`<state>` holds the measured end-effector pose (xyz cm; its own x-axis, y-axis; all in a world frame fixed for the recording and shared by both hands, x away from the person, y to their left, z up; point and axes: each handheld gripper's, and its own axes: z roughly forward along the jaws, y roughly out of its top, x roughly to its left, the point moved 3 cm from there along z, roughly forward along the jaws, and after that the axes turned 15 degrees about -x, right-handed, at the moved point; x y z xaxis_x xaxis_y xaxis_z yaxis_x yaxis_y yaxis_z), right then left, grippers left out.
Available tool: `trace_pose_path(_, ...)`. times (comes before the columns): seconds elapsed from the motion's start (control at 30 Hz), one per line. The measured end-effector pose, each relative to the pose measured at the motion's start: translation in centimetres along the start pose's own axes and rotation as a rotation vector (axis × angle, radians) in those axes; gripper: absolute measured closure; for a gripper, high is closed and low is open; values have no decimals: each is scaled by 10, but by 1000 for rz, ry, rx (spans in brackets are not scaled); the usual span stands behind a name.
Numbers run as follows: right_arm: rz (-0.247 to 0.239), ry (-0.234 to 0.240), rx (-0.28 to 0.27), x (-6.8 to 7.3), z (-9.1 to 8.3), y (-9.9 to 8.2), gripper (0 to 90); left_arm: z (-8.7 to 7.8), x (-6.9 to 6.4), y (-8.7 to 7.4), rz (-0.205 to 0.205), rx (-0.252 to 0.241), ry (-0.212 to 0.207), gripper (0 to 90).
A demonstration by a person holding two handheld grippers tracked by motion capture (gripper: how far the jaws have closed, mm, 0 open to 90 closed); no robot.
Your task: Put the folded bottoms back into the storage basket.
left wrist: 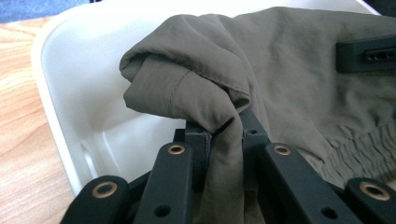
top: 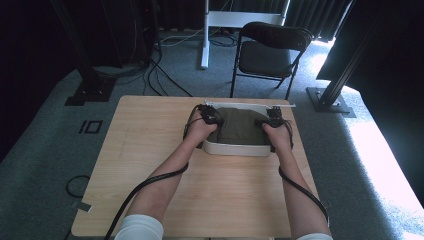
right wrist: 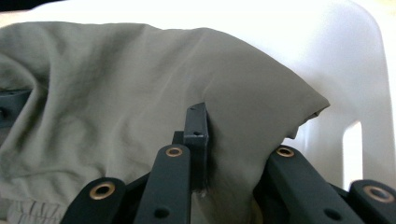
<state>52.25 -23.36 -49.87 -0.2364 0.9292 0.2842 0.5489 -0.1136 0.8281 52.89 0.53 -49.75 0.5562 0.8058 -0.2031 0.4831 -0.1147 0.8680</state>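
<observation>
One wooden counter (top: 150,165) stands on grey carpet, with one black folding chair (top: 267,52) beyond it. On the counter sits one white tub (top: 235,148) holding one olive garment (top: 240,127). The left tongs (left wrist: 224,133) and right tongs (right wrist: 219,135) each pinch a fold of that garment at opposite ends.

No words, labels, brand names or numbers can be read in any view. The one sign-like mark is a black outlined rectangle (top: 90,126) on the grey carpet floor (top: 45,150), at the left of the high view beside the light wooden table (top: 150,150); it carries no lettering.
</observation>
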Motion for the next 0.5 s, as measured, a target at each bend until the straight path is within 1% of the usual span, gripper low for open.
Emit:
trace_pose_path(0.03, 5, -14, 18, 0, 2, 0, 775, 1, 0, 0, -2, 3, 6, 806)
trace_pose_path(0.13, 1, -56, 54, 0, 6, 1, 771, 4, -1, 1, 21, 24, 17, 800)
trace_pose_path(0.2, -2, -72, 68, 2, 8, 2, 770, 5, -2, 1, 37, 36, 31, 796)
trace_pose_path(0.23, -12, -83, 76, 2, 9, 2, 767, 6, -2, 1, 37, 43, 40, 785)
trace_pose_path(0.27, -23, -91, 80, 3, 10, 3, 767, 8, -4, 1, 52, 57, 47, 783)
trace_pose_path(0.3, -32, -104, 84, 4, 12, 3, 765, 9, -4, 0, 58, 62, 57, 776)
trace_pose_path(0.33, -42, -113, 91, 5, 13, 3, 764, 10, -4, 0, 64, 71, 60, 768)
trace_pose_path(0.4, -53, -131, 101, 7, 15, 3, 759, 11, -5, 0, 74, 74, 66, 768)
trace_pose_path(0.47, -67, -144, 112, 7, 16, 3, 747, 11, -6, -1, 74, 79, 62, 748)
trace_pose_path(0.5, -68, -148, 111, 7, 16, 3, 734, 11, -6, -1, 61, 73, 62, 722)
